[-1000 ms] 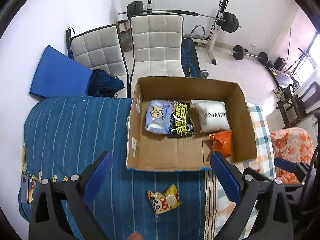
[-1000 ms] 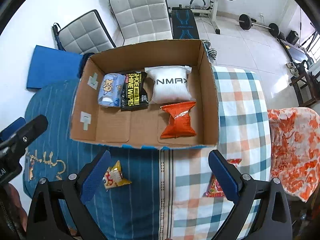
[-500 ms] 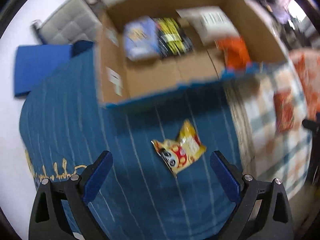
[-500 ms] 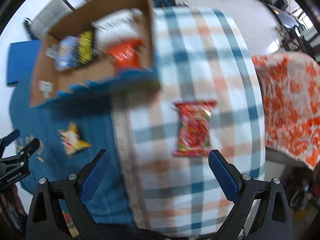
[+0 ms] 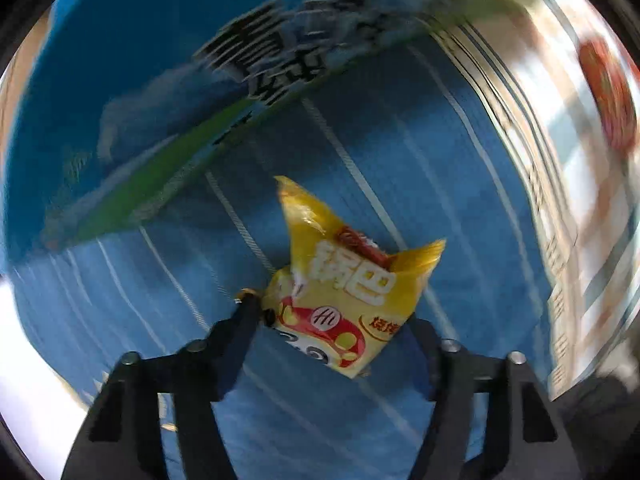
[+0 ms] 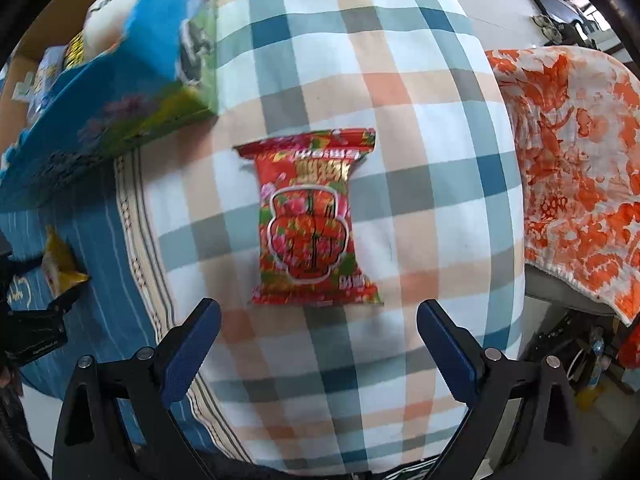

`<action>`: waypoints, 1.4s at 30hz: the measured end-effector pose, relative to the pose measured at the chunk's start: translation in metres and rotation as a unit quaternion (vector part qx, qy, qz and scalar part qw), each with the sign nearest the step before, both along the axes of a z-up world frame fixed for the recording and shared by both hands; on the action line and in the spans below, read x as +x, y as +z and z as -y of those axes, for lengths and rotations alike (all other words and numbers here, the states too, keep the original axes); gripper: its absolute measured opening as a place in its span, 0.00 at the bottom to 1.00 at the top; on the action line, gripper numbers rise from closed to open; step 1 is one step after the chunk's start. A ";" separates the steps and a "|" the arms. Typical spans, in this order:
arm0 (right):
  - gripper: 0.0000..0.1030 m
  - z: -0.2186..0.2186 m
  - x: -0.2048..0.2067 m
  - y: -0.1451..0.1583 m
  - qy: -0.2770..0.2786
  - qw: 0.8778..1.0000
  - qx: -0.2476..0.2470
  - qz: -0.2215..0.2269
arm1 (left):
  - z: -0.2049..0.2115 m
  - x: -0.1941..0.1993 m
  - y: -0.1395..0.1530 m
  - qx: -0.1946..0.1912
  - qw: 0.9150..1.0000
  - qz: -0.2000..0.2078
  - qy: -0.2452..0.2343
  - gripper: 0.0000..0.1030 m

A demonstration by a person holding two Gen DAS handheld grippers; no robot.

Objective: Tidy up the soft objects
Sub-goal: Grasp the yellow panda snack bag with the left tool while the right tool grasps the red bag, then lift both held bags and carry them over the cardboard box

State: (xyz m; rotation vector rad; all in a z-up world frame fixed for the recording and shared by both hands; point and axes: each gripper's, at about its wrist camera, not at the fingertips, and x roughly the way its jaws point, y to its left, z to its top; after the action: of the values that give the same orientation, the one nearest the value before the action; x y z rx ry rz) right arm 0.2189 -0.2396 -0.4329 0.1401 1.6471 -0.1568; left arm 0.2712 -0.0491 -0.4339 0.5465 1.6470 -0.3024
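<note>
A yellow snack packet [image 5: 344, 292] lies on the blue striped cloth, its near end between the fingers of my left gripper [image 5: 332, 324]; the jaws sit close on both sides of it. It also shows in the right wrist view [image 6: 60, 264], with the left gripper [image 6: 36, 312] at it. A red snack packet [image 6: 312, 220] lies flat on the plaid cloth, just ahead of my open, empty right gripper [image 6: 318, 320]. The cardboard box [image 6: 100, 92] with other packets stands at upper left.
The box's printed outer wall [image 5: 240, 92] rises just beyond the yellow packet. An orange floral cloth [image 6: 572, 168] lies to the right of the plaid cloth. The bed's edge and floor clutter [image 6: 580, 352] are at lower right.
Both grippers have dropped low toward the cloth. The left one has come onto the yellow packet and narrowed around it. The right one has moved right, over the red packet.
</note>
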 end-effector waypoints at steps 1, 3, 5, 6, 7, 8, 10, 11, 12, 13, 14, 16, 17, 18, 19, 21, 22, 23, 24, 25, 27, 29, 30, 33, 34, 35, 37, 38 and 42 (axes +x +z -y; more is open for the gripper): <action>0.97 0.002 0.003 -0.003 -0.005 1.000 0.001 0.001 | -0.004 0.002 -0.001 -0.014 1.000 -0.005 0.026 0.53; 0.97 0.005 0.011 -0.010 -0.019 1.000 0.004 0.001 | -0.013 0.004 -0.001 -0.044 0.995 -0.015 0.085 0.52; 0.97 0.007 0.018 -0.020 -0.033 0.999 0.001 -0.003 | -0.022 0.002 0.000 -0.067 0.986 -0.026 0.149 0.52; 0.97 0.009 0.022 -0.026 -0.043 0.999 0.002 -0.006 | -0.026 -0.001 0.000 -0.079 0.980 -0.031 0.177 0.52; 0.97 0.011 0.024 -0.031 -0.051 0.999 0.002 -0.009 | -0.030 -0.005 0.000 -0.086 0.974 -0.033 0.205 0.52; 0.97 0.013 0.026 -0.037 -0.061 0.998 0.005 -0.013 | -0.034 -0.009 -0.001 -0.089 0.968 -0.034 0.230 0.52; 0.83 0.015 0.028 -0.048 -0.074 0.997 0.025 -0.022 | -0.040 -0.019 -0.003 -0.095 0.958 -0.038 0.268 0.52; 0.59 0.013 0.028 -0.054 -0.071 0.997 0.029 -0.032 | -0.043 -0.023 -0.003 -0.100 0.952 -0.040 0.286 0.52; 0.57 0.011 0.027 -0.057 -0.066 0.997 0.024 -0.040 | -0.045 -0.030 -0.004 -0.100 0.947 -0.044 0.302 0.52; 0.57 0.009 0.025 -0.057 -0.062 0.997 0.022 -0.039 | -0.046 -0.035 -0.005 -0.103 0.944 -0.046 0.310 0.52; 0.56 0.004 0.022 -0.056 -0.053 0.998 0.019 -0.035 | -0.047 -0.041 -0.005 -0.104 0.941 -0.047 0.318 0.52; 0.55 -0.007 0.014 -0.056 -0.033 0.998 0.021 -0.044 | -0.048 -0.051 -0.006 -0.099 0.939 -0.053 0.324 0.52; 0.55 -0.014 0.008 -0.057 -0.024 0.998 0.029 -0.050 | -0.047 -0.058 -0.007 -0.097 0.940 -0.057 0.323 0.52; 0.55 -0.022 0.000 -0.057 -0.011 0.998 0.036 -0.055 | -0.048 -0.064 -0.009 -0.095 0.940 -0.059 0.322 0.52; 0.55 -0.032 -0.008 -0.057 0.005 0.997 0.039 -0.060 | -0.047 -0.067 -0.012 -0.092 0.941 -0.059 0.319 0.52; 0.54 -0.048 -0.019 -0.057 0.028 0.997 0.044 -0.065 | -0.043 -0.076 -0.018 -0.084 0.945 -0.058 0.312 0.52; 0.54 -0.054 -0.023 -0.057 0.036 0.996 0.044 -0.066 | -0.040 -0.078 -0.023 -0.083 0.945 -0.059 0.311 0.52; 0.54 -0.060 -0.026 -0.058 0.043 0.996 0.043 -0.068 | -0.034 -0.078 -0.027 -0.079 0.945 -0.058 0.311 0.52; 0.55 -0.065 -0.028 -0.060 0.048 0.996 0.042 -0.067 | -0.032 -0.078 -0.030 -0.074 0.946 -0.054 0.310 0.52; 0.55 -0.068 -0.029 -0.061 0.050 0.996 0.040 -0.067 | -0.029 -0.077 -0.033 -0.070 0.947 -0.050 0.309 0.52; 0.55 -0.071 -0.029 -0.063 0.050 0.996 0.041 -0.068 | -0.020 -0.077 -0.034 -0.060 0.950 -0.042 0.302 0.52; 0.58 -0.071 -0.028 -0.061 0.045 0.996 0.049 -0.064 | -0.012 -0.078 -0.035 -0.056 0.954 -0.031 0.293 0.52; 0.61 -0.068 -0.028 -0.059 0.039 0.996 0.059 -0.061 | -0.009 -0.077 -0.035 -0.054 0.954 -0.029 0.292 0.52; 0.67 -0.057 -0.024 -0.052 0.029 0.996 0.075 -0.051 | 0.002 -0.076 -0.031 -0.057 0.953 -0.027 0.295 0.52; 0.67 -0.054 -0.022 -0.049 0.028 0.996 0.073 -0.047 | -0.001 -0.078 -0.030 -0.058 0.953 -0.025 0.296 0.52; 0.67 -0.052 -0.021 -0.047 0.027 0.996 0.072 -0.044 | 0.000 -0.080 -0.027 -0.063 0.953 -0.022 0.296 0.52; 0.67 -0.050 -0.018 -0.045 0.024 0.996 0.074 -0.042 | -0.010 -0.078 -0.015 -0.074 0.952 -0.018 0.295 0.52; 0.67 -0.048 -0.015 -0.046 0.022 0.996 0.076 -0.044 | -0.009 -0.080 -0.012 -0.080 0.952 -0.016 0.294 0.53; 0.67 -0.048 -0.011 -0.050 0.015 0.995 0.080 -0.048 | -0.007 -0.084 -0.002 -0.094 0.951 -0.013 0.293 0.53</action>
State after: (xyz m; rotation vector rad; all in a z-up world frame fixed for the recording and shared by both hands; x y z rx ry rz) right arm 0.2075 -0.1918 -0.4825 0.2322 1.7573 -0.0074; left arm 0.1870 -0.0424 -0.4358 -0.1030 1.7025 -0.0232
